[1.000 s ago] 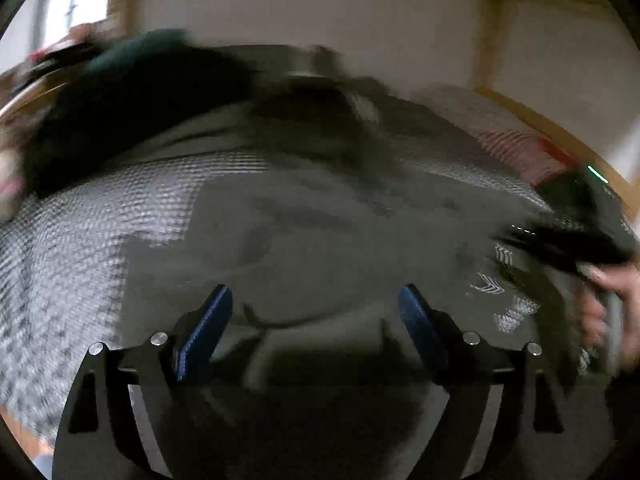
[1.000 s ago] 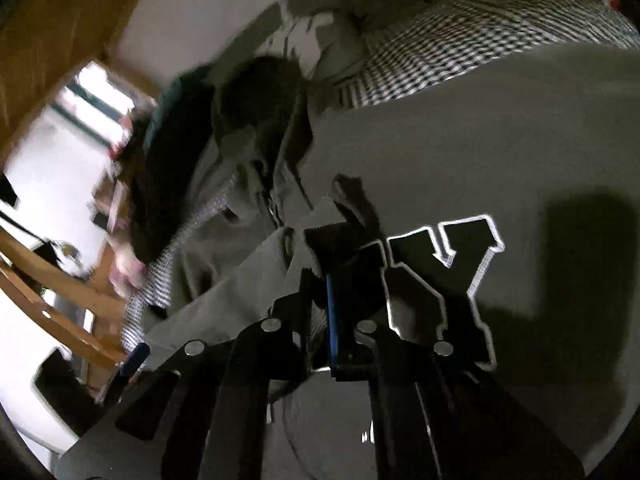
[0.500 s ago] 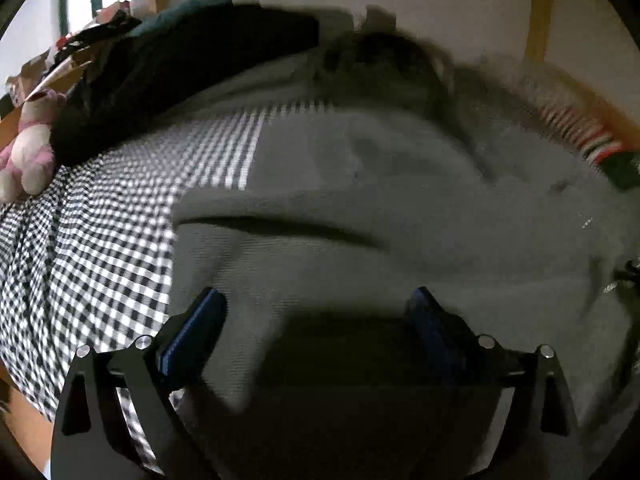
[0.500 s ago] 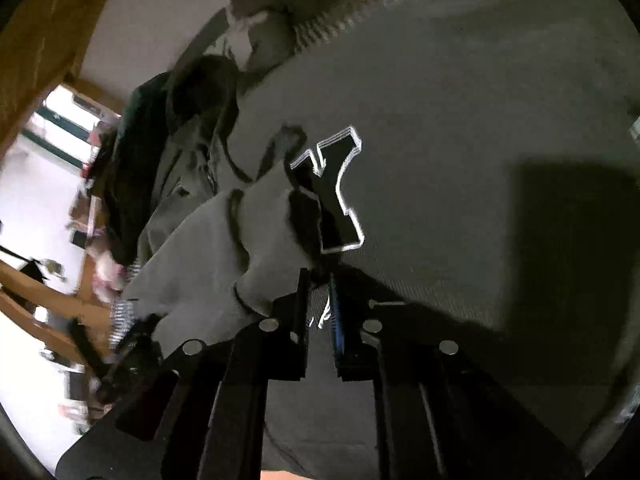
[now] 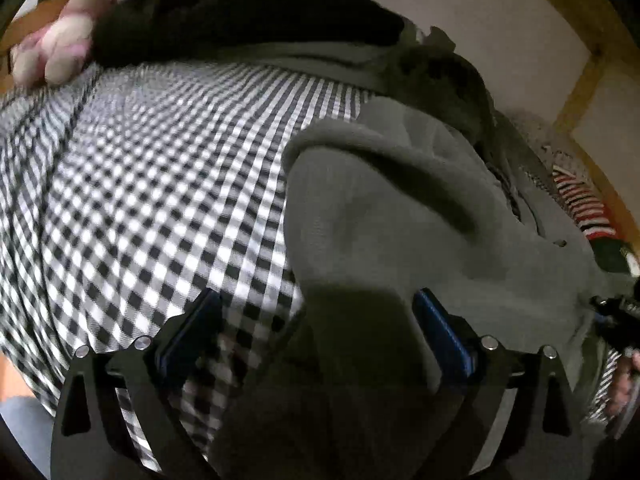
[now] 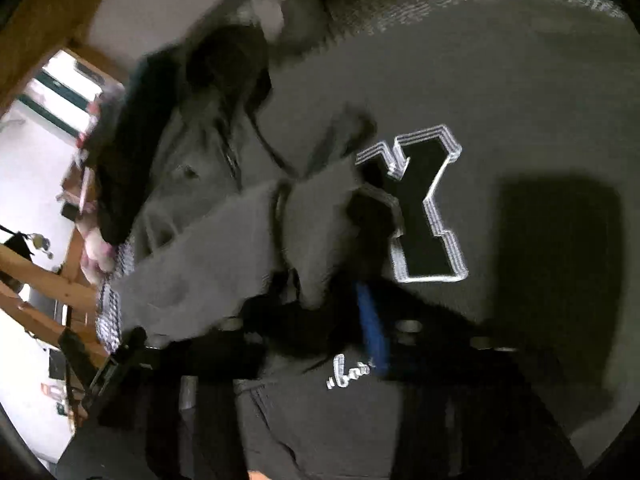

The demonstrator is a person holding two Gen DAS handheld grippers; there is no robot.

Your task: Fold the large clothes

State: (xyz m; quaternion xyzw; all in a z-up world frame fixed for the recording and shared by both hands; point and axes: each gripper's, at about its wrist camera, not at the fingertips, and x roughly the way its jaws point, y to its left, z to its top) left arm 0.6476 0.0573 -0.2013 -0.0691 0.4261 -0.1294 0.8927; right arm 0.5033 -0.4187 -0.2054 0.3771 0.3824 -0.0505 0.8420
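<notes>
The left gripper (image 5: pixel 316 320) stands with its blue-padded jaws spread wide and opening, and nothing is pinched: the edge of the grey-green fleece sweatshirt (image 5: pixel 400 216) lies below the gap, partly in the gripper's own shadow. The right gripper (image 6: pixel 340 300) has its jaws close together and closing, with a fold of the same sweatshirt (image 6: pixel 224 256) between them; the blur makes it hard to be sure, but the pads seem to press on the cloth. That fold is doubled over the garment's chest, just beside a black block-letter patch with white outline (image 6: pixel 420 216). The sweatshirt lies spread on a black-and-white checked bedsheet (image 5: pixel 152 184). Beyond it sits a heap of dark clothes (image 5: pixel 248 12), with a pink plush toy (image 5: pixel 56 48) at its left end.
</notes>
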